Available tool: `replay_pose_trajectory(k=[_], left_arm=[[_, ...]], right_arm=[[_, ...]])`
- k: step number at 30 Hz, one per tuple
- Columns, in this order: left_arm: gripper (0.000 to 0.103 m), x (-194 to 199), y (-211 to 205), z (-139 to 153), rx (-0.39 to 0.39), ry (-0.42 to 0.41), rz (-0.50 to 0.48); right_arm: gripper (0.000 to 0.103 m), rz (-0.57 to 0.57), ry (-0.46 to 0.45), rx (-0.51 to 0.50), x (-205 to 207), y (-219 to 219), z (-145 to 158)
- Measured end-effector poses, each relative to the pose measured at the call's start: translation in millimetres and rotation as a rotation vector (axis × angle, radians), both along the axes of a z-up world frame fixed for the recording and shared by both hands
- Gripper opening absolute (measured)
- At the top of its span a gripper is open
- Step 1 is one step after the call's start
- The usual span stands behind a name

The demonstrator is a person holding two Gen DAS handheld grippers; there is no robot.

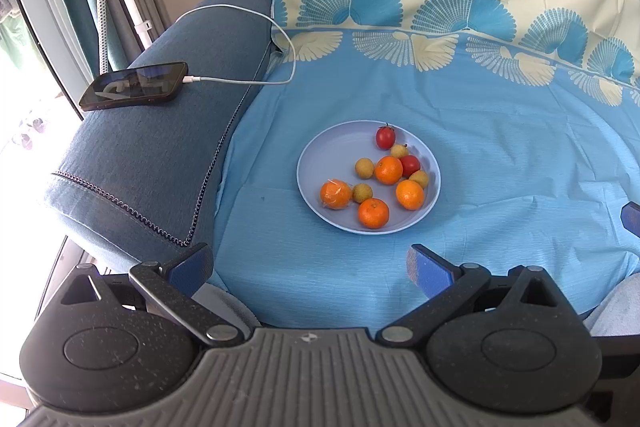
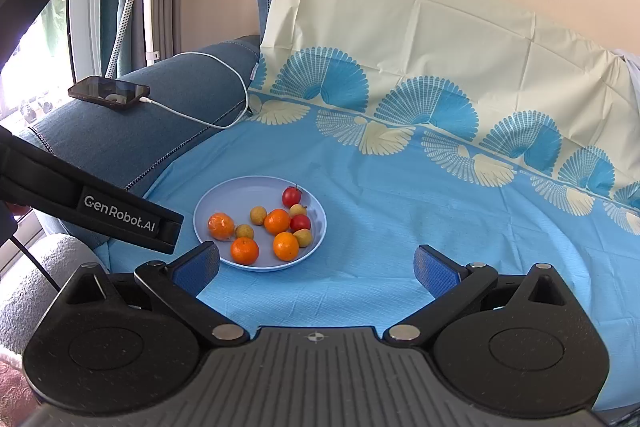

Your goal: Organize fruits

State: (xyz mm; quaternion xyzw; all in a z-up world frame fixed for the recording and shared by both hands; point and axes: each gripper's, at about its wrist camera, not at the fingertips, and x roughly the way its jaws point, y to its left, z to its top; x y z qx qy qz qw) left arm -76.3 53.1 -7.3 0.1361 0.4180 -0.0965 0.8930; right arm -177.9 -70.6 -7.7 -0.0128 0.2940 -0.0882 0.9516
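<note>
A pale blue plate [image 1: 320, 147] [image 2: 232, 199] rests on the blue cloth and holds several oranges [image 1: 373, 213] [image 2: 245, 251], two red tomatoes [image 1: 385, 137] [image 2: 291, 196] and several small tan fruits [image 1: 364, 168] [image 2: 258, 215]. One orange [image 1: 335, 194] [image 2: 221, 226] is in clear wrap. My left gripper [image 1: 310, 265] is open and empty, hovering in front of the plate. My right gripper [image 2: 316, 269] is open and empty too, near the plate's front right. The left gripper's body [image 2: 120, 217] shows at the left of the right wrist view.
A blue and cream patterned cloth [image 1: 480, 131] [image 2: 420, 211] covers the sofa seat and back. A phone [image 1: 134, 85] [image 2: 109, 92] on a white cable [image 1: 256, 15] [image 2: 216, 67] lies on the blue armrest [image 1: 160, 147]. A window and a stand are at the far left.
</note>
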Motion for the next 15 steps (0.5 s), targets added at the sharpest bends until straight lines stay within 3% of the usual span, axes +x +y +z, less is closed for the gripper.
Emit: replay_pose_trajectory(k=[15], left_arm=[[0.103, 0.3, -0.5, -2.4, 0.008, 0.001, 0.003]], right_arm=[[0.102, 0.000, 0.002, 0.001, 0.0, 0.0, -0.1]])
